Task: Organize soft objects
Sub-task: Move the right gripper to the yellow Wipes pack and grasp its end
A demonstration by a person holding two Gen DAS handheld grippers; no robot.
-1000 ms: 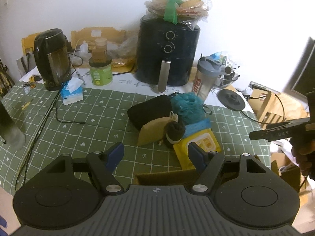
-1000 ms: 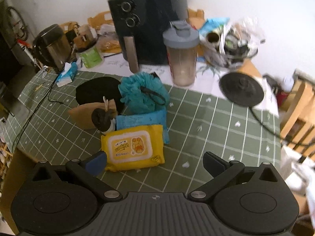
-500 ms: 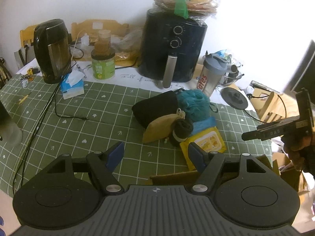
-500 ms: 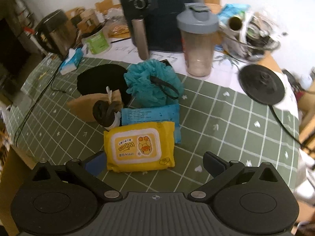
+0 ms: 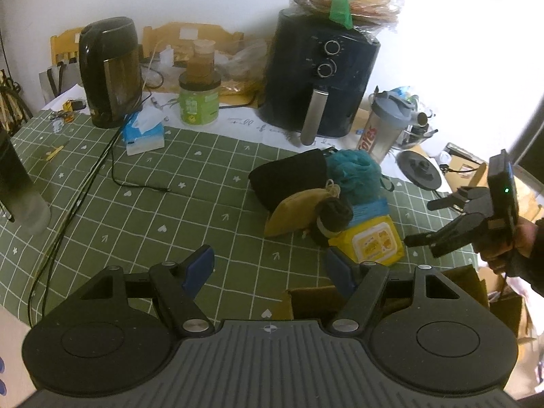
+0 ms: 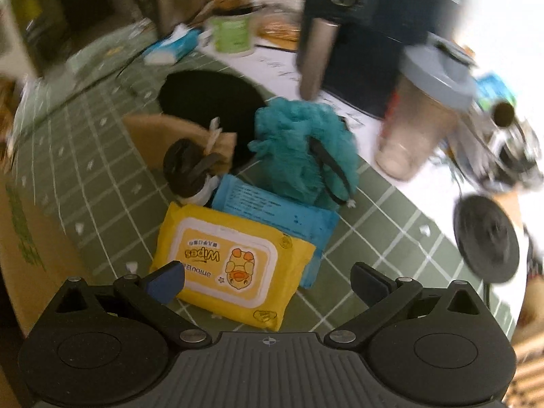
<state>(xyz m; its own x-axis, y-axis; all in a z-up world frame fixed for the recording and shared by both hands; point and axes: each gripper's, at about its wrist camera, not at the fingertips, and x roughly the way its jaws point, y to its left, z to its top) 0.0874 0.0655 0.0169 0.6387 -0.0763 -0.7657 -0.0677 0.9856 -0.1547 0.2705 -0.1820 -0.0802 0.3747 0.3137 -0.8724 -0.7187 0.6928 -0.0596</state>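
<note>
A pile of soft things lies on the green checked tablecloth (image 5: 190,204): a yellow wipes pack (image 6: 234,265) (image 5: 374,243), a blue pack (image 6: 275,210) under it, a teal bath pouf (image 6: 302,149) (image 5: 357,173), a black pouch (image 6: 207,98) (image 5: 289,180), a tan drawstring bag (image 5: 292,212) and a small dark rolled item (image 6: 185,166). My right gripper (image 6: 268,280) is open, just above the near edge of the yellow wipes pack; it also shows in the left wrist view (image 5: 418,221). My left gripper (image 5: 268,268) is open and empty, near the table's front edge.
A black air fryer (image 5: 319,78), shaker bottle (image 5: 384,129), kettle (image 5: 108,71), green jar (image 5: 199,100) and tissue pack (image 5: 142,132) stand at the back. A cable (image 5: 102,170) runs across the left. A cardboard box (image 5: 312,302) sits under my left gripper.
My right gripper has moved down and in toward the yellow wipes pack, which now fills its view. The left gripper has drawn back and up slightly.
</note>
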